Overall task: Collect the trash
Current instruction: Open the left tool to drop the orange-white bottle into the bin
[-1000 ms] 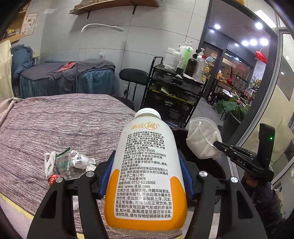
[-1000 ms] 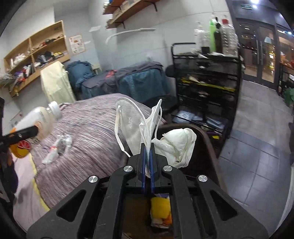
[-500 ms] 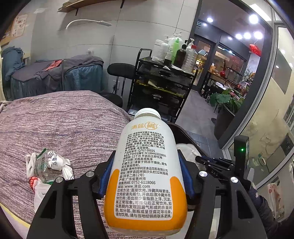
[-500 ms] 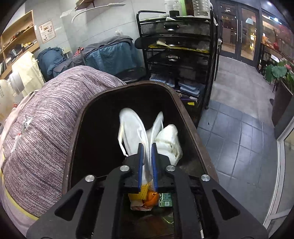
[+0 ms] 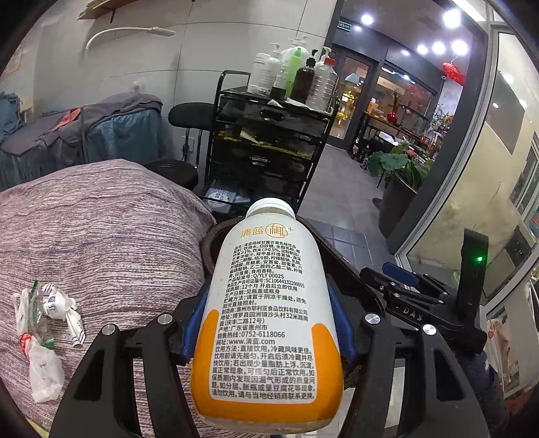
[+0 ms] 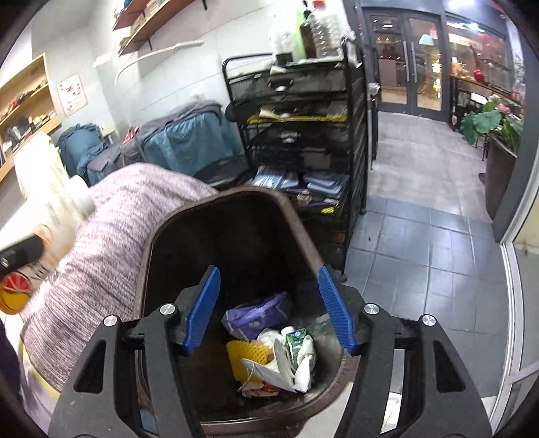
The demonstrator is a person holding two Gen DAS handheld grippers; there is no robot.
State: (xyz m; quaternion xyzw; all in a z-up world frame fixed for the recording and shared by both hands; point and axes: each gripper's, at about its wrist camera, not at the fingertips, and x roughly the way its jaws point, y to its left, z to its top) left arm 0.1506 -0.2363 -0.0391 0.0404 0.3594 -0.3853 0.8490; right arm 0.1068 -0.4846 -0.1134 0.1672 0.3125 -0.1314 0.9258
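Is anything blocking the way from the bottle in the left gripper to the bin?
The right gripper hangs open over the bin mouth, on the side the bottle must reach. The left gripper should wait until it clears.

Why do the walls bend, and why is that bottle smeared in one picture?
Both views are fisheye, so straight lines bow near the edges. Left wrist view: the bottle is sharp and the ceiling lights flare. Right wrist view: the same bottle is motion-blurred at the left edge, while the bin stays clear.
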